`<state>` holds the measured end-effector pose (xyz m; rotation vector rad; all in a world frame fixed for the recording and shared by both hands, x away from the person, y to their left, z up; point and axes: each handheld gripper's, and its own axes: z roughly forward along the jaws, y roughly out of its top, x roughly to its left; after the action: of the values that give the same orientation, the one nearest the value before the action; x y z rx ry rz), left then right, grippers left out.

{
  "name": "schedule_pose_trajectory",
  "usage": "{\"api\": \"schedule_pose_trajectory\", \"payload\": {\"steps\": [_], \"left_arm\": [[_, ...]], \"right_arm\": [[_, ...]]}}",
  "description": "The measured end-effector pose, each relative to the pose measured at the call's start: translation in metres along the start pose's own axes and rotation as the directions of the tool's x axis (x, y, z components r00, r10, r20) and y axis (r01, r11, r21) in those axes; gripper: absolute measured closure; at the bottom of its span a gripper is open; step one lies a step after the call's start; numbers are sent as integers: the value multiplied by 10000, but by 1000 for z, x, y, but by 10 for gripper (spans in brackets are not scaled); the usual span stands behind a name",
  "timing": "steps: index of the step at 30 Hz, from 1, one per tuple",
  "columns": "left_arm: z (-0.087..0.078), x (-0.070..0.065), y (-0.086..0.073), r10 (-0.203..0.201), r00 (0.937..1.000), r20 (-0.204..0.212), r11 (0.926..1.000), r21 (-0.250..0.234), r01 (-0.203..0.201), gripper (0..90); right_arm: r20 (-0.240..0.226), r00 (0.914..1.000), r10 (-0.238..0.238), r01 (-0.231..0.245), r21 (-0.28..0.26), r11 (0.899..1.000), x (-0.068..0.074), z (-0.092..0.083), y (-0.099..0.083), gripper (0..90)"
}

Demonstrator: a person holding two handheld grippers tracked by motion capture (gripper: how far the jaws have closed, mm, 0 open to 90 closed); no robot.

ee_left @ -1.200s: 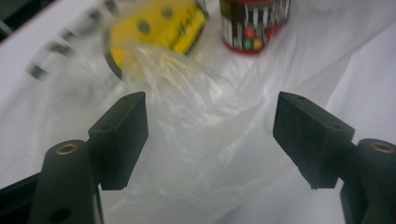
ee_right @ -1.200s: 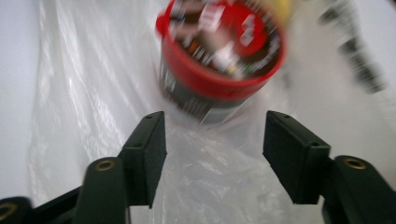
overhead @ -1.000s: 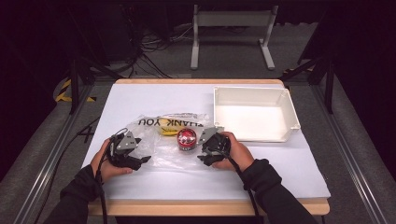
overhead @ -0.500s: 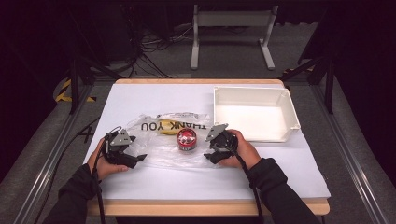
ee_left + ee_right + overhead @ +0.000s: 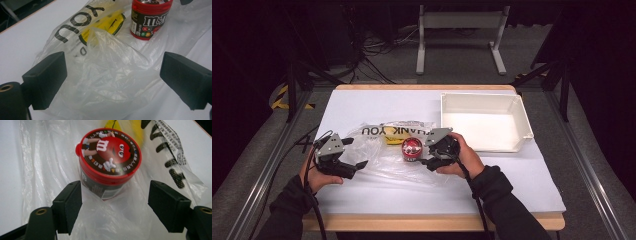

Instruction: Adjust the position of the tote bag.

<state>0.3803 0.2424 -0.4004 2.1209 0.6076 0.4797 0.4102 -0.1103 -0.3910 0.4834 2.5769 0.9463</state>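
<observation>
A clear plastic bag (image 5: 382, 152) printed THANK YOU lies crumpled mid-table. A red M&M's tub (image 5: 412, 148) stands upright on it. My left gripper (image 5: 360, 165) hovers at the bag's left end. In the left gripper view its jaws (image 5: 116, 75) have just been opening and stand wide apart over loose bag folds (image 5: 110, 75), touching nothing, with the tub (image 5: 150, 20) beyond. My right gripper (image 5: 424, 161) sits just right of the tub. Its jaws (image 5: 113, 205) have opened a little and stand open, short of the tub (image 5: 110, 157), over the plastic (image 5: 50, 157).
A white tray (image 5: 517, 107) stands empty at the back right of the white table top (image 5: 362, 102). A yellow patch (image 5: 393, 139) shows in the bag behind the tub. Cables trail from both grippers toward the near edge.
Both grippers have lifted slightly off the bag. The left one has drawn back a little to the left and spread its jaws wider. Tub and bag stay in place.
</observation>
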Motion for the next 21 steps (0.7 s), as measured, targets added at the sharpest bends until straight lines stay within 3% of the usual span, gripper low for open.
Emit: {"api": "schedule_pose_trajectory", "payload": {"steps": [4, 8, 12, 16, 21], "left_arm": [[-10, -10, -9, -153, 9991, -404, 9993, -348, 139, 57], [-15, -18, -25, -576, 9971, -501, 9968, -586, 547, 51], [-12, -27, -46, -610, 9972, -433, 9981, -11, 610, 52], [-4, -30, -61, -712, 9969, -326, 9952, 656, 732, 54], [-3, -27, -65, -880, 9953, -399, 9943, 568, 902, 64]], "right_arm": [[-66, 9999, 111, -111, -37, 9999, -1, 5, 6, 271], [-241, 9996, 164, -164, -10, 9999, -2, 9, 10, 244], [-371, 9986, 366, -370, -101, 9993, -4, 12, 13, 224], [-500, 9976, 484, -474, 196, 9987, -5, 19, 17, 188], [-728, 9953, 643, -619, 354, 9975, -7, 28, 25, 165]]}}
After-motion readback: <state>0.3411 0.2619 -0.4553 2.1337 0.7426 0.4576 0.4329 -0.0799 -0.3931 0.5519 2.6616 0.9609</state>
